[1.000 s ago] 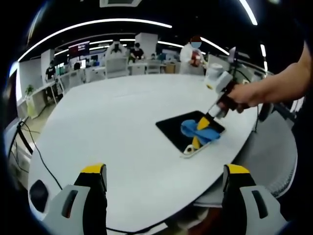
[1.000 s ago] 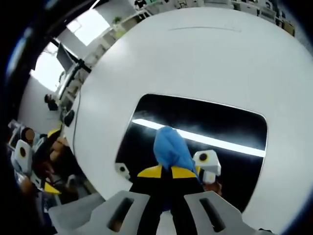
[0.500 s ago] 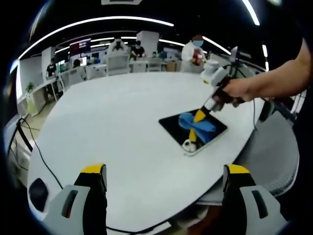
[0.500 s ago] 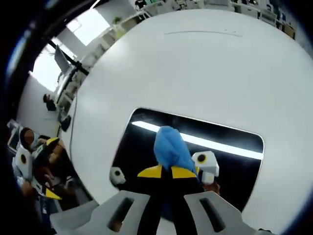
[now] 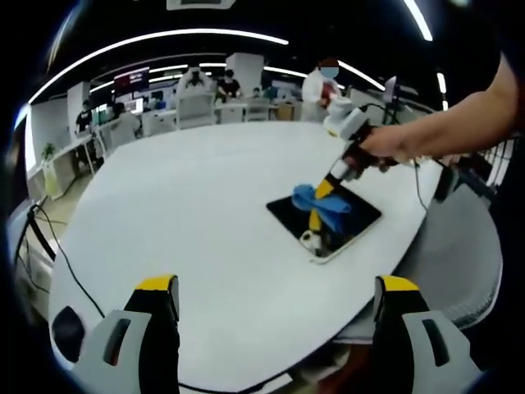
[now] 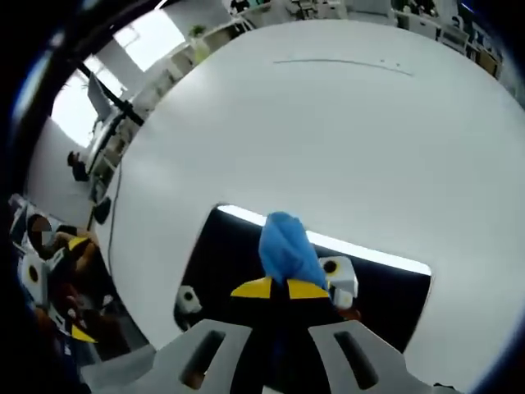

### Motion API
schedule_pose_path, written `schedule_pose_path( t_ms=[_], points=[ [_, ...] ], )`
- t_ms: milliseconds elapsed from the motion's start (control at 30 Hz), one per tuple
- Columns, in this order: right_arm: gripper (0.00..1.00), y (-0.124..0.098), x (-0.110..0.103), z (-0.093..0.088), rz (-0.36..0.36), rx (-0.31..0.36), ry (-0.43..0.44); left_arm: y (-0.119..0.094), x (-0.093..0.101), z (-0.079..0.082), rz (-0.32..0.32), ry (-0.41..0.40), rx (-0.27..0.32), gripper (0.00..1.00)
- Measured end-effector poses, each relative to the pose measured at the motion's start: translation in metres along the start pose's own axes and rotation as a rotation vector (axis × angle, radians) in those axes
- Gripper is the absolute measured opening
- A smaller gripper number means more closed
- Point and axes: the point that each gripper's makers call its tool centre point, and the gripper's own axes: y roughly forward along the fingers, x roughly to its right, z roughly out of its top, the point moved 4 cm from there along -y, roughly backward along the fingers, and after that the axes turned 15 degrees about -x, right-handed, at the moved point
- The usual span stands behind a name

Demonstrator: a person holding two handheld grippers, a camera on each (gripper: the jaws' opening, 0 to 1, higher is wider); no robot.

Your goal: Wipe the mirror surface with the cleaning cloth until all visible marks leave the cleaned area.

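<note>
A dark rectangular mirror (image 5: pixel 335 220) (image 6: pixel 221 263) lies flat on the white table (image 5: pixel 197 197), toward its right edge. My right gripper (image 6: pixel 279 289) is shut on a blue cleaning cloth (image 6: pixel 285 249) and presses it onto the glass. In the left gripper view that gripper (image 5: pixel 321 190) comes in from the right, held by a person's hand (image 5: pixel 394 146), with the blue cloth (image 5: pixel 318 202) at the mirror's far part. My left gripper (image 5: pixel 271 287) hovers open over the table's near edge, well short of the mirror, with nothing between its fingers.
The round white table (image 6: pixel 344 115) spreads wide around the mirror. A black cable (image 5: pixel 66 263) hangs off its left side. Desks, chairs and several people (image 5: pixel 205 90) stand far behind. A person's arm (image 5: pixel 467 123) reaches in from the right.
The right gripper has slid the cloth toward the mirror's far edge. The left gripper has stayed where it was.
</note>
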Motion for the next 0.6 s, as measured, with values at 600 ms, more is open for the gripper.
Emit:
schedule_pose_path(
  t_ms=[600],
  points=[
    [0.0, 0.001, 0.006, 0.023, -0.028, 0.009, -0.036, 0.001, -0.005, -0.006, 0.007, -0.013, -0.012, 0.99]
  ],
)
